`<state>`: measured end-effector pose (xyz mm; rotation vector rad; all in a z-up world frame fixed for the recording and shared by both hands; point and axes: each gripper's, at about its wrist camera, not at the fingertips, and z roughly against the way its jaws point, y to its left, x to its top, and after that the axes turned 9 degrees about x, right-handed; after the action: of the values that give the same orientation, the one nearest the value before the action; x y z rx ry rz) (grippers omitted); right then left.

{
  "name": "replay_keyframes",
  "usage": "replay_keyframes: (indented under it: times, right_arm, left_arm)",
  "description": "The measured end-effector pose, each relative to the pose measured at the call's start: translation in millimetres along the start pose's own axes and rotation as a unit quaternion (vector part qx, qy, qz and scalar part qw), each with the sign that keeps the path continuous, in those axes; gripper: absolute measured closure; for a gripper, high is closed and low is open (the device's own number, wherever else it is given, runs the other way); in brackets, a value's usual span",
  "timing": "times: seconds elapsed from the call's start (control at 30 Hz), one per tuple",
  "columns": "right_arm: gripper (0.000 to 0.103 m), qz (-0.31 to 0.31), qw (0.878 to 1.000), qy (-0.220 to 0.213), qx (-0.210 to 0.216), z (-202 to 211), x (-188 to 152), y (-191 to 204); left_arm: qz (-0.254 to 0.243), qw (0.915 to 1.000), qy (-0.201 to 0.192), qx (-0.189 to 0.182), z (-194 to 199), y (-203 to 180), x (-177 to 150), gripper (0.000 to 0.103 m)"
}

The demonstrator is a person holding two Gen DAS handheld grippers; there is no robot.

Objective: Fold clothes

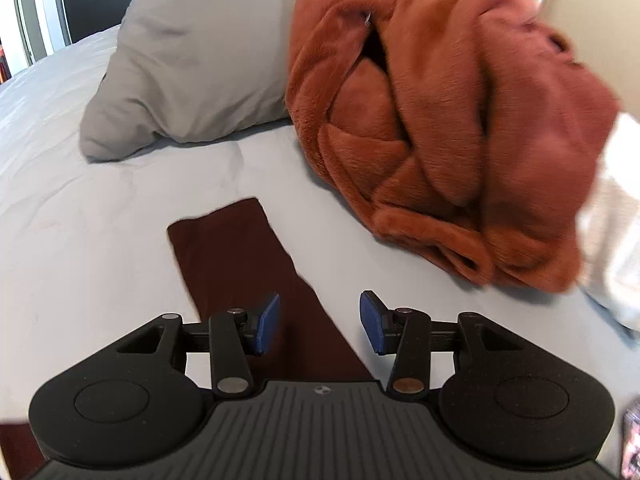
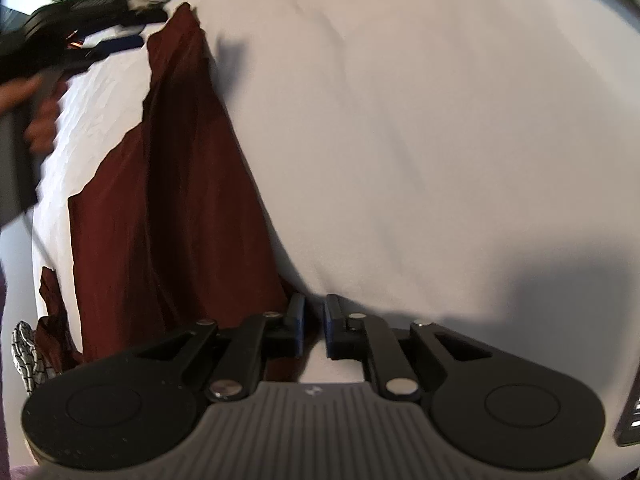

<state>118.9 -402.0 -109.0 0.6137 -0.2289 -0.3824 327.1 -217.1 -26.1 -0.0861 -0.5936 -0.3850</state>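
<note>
A bed [image 1: 80,208] covered in a pale, lightly creased sheet fills most of what I see ahead of me. A grey pillow [image 1: 192,64] lies at its far end, slumped and dented. Beside it sits a rust-orange plush blanket [image 1: 440,120], bunched into thick folds. Behind that stands a cream headboard [image 1: 592,16]. In the far left corner a window [image 1: 36,20] with a white frame lets in daylight next to a dark wall panel. Soft shadows fall across the sheet near me, and white bedding [image 1: 616,240] is heaped at the right edge
</note>
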Motion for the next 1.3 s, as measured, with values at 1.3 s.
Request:
replay_keyframes:
  times: [1.3]
  right_arm:
    - [0.066,0.171,0.982,-0.072,0.028,49.3,-143.8,16.9]
  left_arm:
    - [-0.068,0.9831,-0.068,-0.156,186.5,-53.3,-308.5,0.094]
